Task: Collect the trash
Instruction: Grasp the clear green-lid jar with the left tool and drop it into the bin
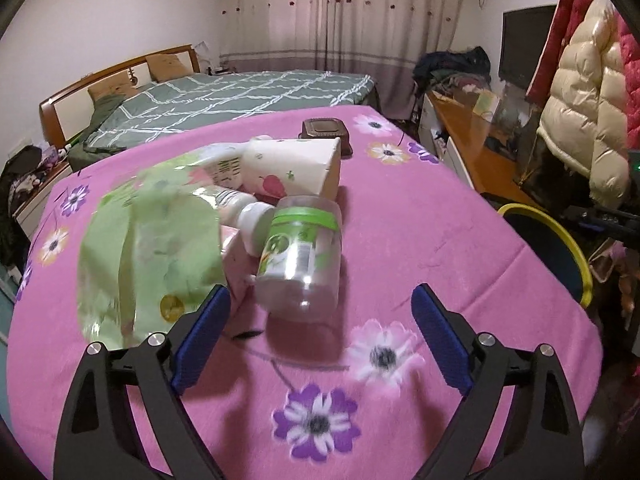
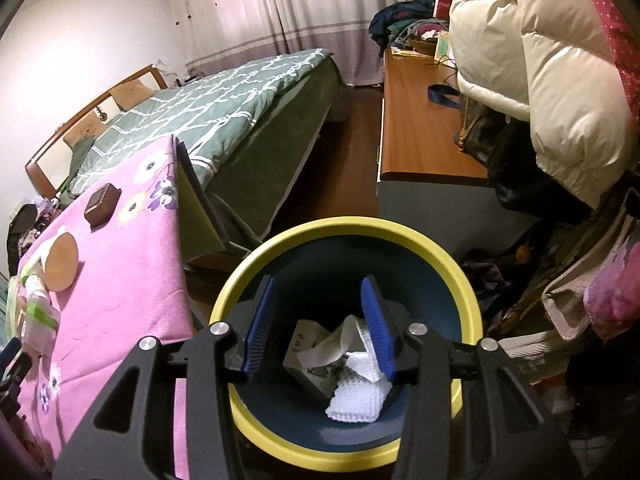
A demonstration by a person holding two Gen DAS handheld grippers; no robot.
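Trash lies in a heap on the bench [image 1: 400, 240], which is draped in a pink flowered cloth, with more of it already down in the yellow-rimmed bin [image 2: 468, 280] that stands on the floor just off the bench's right edge. Largest in the heap is a blurred green plastic bag [image 1: 152, 248] at the near left, and beyond it a white paper cup [image 1: 292, 168] lies on its side with its mouth toward the right. A small white bottle [image 1: 248, 216] rests between them, and a clear plastic jar [image 1: 304, 256] with a green label sits at the near right of the heap, tipped over, its long axis running from near to far and its base toward the camera. The left tongs [image 1: 320, 308] stand wide apart and empty, and the jar lies just ahead of them, slightly left of the middle of the gap, so its length runs roughly along the fingers rather than across them. The right tongs [image 2: 320, 316] hang above the bin, half parted with nothing between the pads; crumpled white tissue [image 2: 356, 384] and a small carton [image 2: 308, 356] lie at the bottom beneath them. A judgement: the left hand is by far the nearer to the jar, and a short push forward would bring the pads to either side of it.
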